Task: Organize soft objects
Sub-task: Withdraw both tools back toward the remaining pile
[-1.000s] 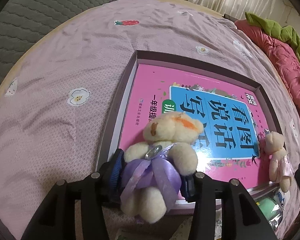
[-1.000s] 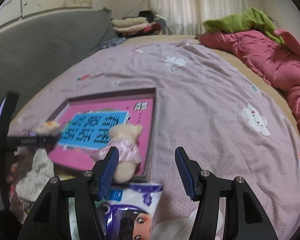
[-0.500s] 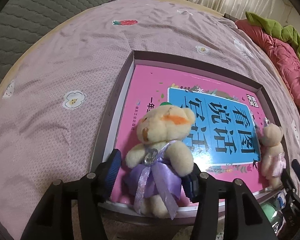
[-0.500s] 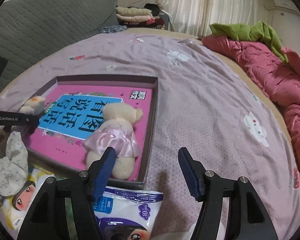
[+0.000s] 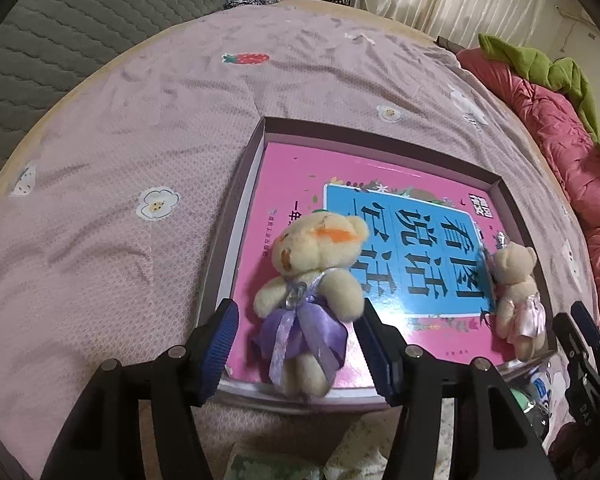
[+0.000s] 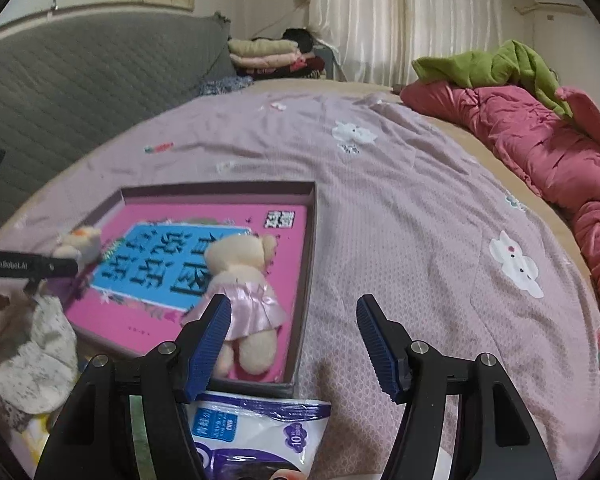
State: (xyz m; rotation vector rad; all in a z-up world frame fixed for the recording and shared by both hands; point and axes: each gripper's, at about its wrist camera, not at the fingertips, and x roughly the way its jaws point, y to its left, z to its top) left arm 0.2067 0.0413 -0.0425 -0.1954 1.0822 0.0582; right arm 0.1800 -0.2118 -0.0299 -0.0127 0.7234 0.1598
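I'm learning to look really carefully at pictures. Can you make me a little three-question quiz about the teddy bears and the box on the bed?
1. True or false: both bears lie inside the shallow box.
2. What colour dress does the bear nearest the left gripper wear? A) green B) purple C) yellow
3. What lies flat under the bears, inside the box?

Key:
1. True. The purple-dressed bear and the pink-dressed bear both lie in it.
2. B. That bear sits between the gripper's opening jaws, and the pads are clear of it.
3. A pink book with a blue panel. The right gripper holds nothing.
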